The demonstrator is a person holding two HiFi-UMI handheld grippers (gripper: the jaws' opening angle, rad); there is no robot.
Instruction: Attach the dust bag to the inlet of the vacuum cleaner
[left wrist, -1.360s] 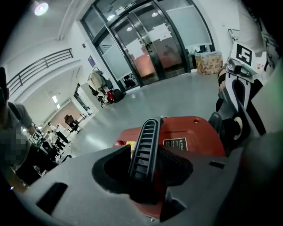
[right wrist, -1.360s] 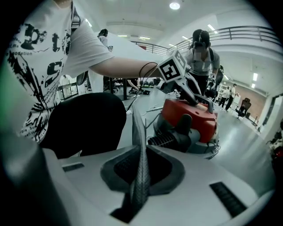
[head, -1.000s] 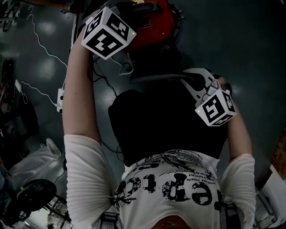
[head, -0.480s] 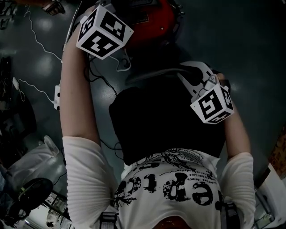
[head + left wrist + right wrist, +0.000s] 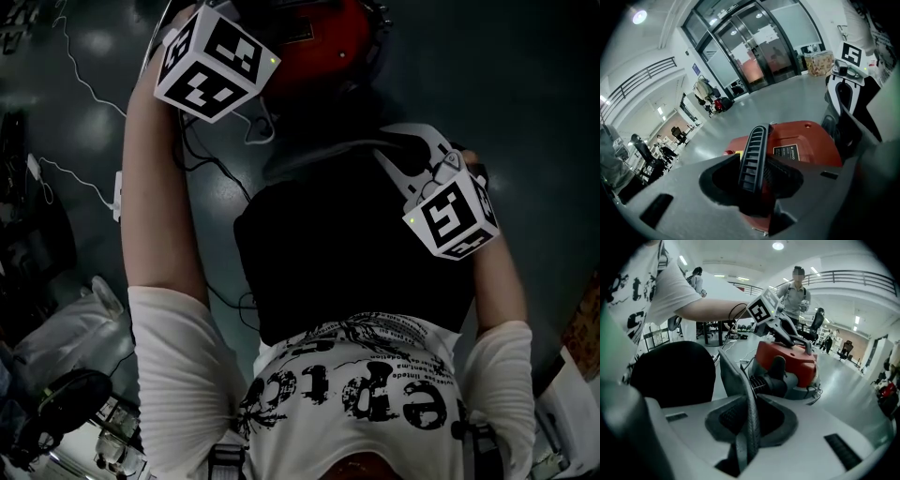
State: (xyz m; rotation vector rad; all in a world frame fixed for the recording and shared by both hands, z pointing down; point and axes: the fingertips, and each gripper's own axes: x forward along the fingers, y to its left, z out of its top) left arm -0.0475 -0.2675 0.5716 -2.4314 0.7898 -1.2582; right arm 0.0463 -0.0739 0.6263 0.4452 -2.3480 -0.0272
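A: Status?
B: Not attached. Left gripper (image 5: 768, 154) has its jaws partly apart over the red vacuum (image 5: 319, 47), nothing visibly clamped. Dust bag (image 5: 356, 262) sits between vacuum and person, looks short of the inlet (image 5: 761, 380). Right gripper (image 5: 750, 394) jaws nearly together, just been easing open, pinching the bag's thin edge.
A: Clearance?
B: White cable (image 5: 80, 84) left of vacuum; open floor to the right.

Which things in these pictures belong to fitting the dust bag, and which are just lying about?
Part of the job:
red vacuum cleaner
black dust bag

Just lying about:
white power block on the floor, with its cable
clear plastic bag
office chairs far behind
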